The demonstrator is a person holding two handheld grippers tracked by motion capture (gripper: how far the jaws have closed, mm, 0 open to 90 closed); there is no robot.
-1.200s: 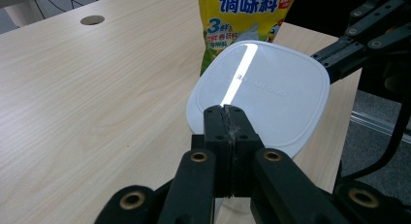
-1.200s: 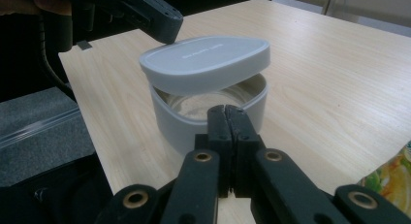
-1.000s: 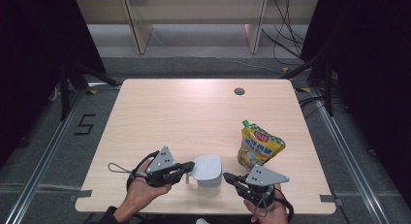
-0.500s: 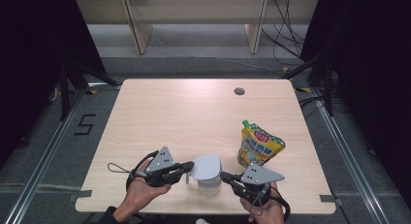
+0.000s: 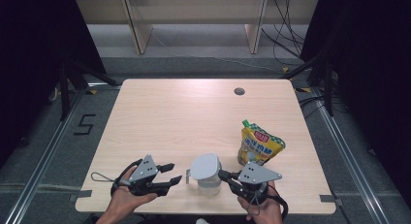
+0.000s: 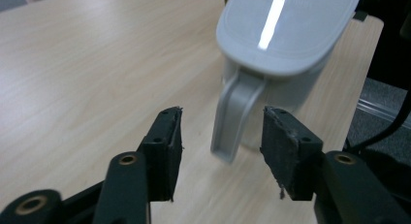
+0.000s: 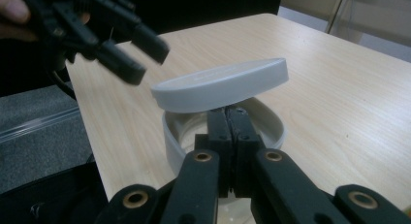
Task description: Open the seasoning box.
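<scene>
Gaping left tongs (image 6: 220,151) just opening off the smooth grey jug (image 5: 206,178); right tongs (image 7: 227,122) pinching its oval lid (image 7: 220,84).

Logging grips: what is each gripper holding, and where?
Right gripper: shut on the grey plastic pitcher's rim. Left gripper: open, nothing held; jaws just opened, straddling the handle.

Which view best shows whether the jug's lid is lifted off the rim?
The right gripper view: the lid stands tilted above the jug, a gap beneath. The left gripper view shows the lid's top and the handle. The high view shows it from above.
</scene>
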